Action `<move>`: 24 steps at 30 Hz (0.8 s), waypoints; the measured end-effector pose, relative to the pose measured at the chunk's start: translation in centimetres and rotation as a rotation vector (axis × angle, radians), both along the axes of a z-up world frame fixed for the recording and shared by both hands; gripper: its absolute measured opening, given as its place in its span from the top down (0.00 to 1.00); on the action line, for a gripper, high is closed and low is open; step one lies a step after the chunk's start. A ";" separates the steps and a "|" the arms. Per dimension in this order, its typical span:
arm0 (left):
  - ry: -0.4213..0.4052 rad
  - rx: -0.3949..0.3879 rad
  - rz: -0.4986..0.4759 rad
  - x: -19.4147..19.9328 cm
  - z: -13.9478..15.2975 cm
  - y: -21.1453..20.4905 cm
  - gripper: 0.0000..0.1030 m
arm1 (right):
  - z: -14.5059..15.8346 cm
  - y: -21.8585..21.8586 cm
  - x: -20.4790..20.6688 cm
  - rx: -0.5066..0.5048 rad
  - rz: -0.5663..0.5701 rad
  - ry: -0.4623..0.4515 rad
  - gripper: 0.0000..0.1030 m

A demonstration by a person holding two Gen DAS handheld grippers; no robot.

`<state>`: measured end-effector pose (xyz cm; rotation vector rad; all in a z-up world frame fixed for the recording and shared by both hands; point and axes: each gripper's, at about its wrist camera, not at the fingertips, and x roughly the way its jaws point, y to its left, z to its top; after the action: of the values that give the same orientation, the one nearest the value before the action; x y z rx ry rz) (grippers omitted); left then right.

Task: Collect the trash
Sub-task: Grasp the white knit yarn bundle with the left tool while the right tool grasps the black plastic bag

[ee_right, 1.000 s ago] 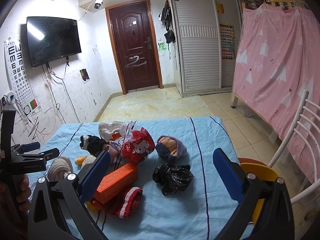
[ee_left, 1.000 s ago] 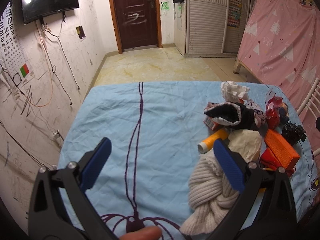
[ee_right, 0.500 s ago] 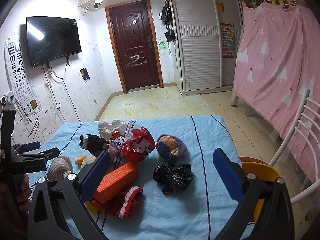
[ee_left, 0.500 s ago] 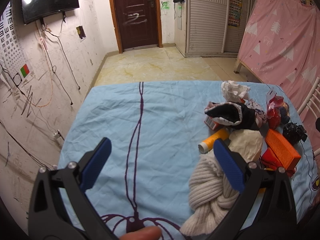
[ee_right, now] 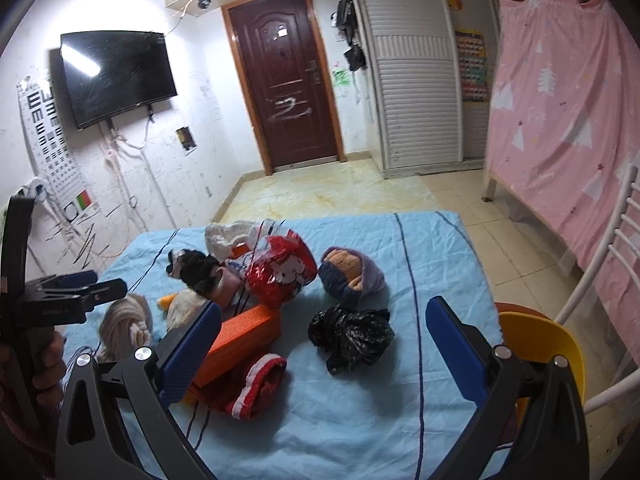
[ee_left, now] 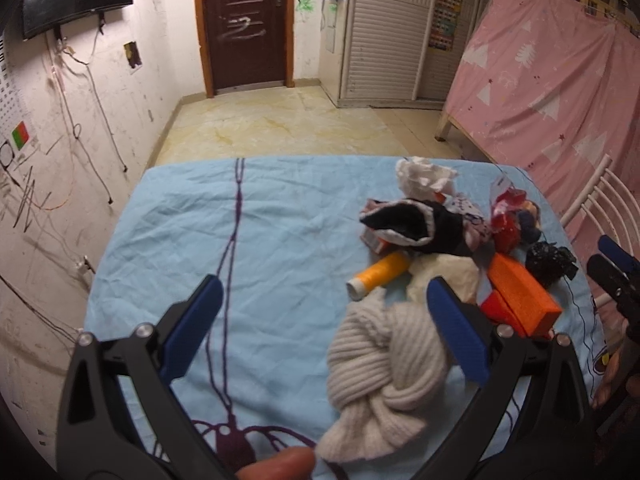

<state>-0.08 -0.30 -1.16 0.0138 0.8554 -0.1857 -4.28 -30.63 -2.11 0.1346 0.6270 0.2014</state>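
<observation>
A crumpled black plastic bag (ee_right: pixel 350 336) lies on the blue cloth (ee_right: pixel 432 264), just ahead of my right gripper (ee_right: pixel 323 350), which is open and empty above the near edge. The bag also shows in the left wrist view (ee_left: pixel 550 262). A red snack bag (ee_right: pixel 278 270), an orange box (ee_right: pixel 240 338), crumpled white paper (ee_left: pixel 424 176) and an orange tube (ee_left: pixel 380 274) sit in the pile. My left gripper (ee_left: pixel 322 330) is open and empty, with a cream knitted item (ee_left: pixel 386 364) under its right finger.
Socks and knitted items are mixed in: a black sock (ee_left: pixel 416 226), a red-and-white one (ee_right: pixel 248 388), a purple hat (ee_right: pixel 352 276). A yellow chair (ee_right: pixel 536 340) and white rail (ee_right: pixel 600 288) stand to the right. The left half of the cloth (ee_left: pixel 180 240) is bare.
Both views have shifted only slightly. Nothing was taken hold of or moved on the cloth.
</observation>
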 end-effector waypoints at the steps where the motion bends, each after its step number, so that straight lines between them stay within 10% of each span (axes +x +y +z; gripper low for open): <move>1: 0.005 -0.001 -0.010 0.1 0.0 -0.5 0.05 | -0.1 0.0 0.1 -0.001 0.011 0.004 0.08; 10: 0.067 0.040 -0.131 -0.4 -0.2 -3.7 0.11 | -1.4 -0.2 2.3 -0.043 0.054 0.099 0.12; 24: 0.200 -0.017 -0.233 -1.1 -2.9 -3.5 0.36 | -5.1 -0.5 5.6 -0.110 0.086 0.246 0.69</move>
<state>-1.15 -3.83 -4.03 0.0804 1.0516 -0.4184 1.27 -31.09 -7.18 0.0255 0.8878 0.2351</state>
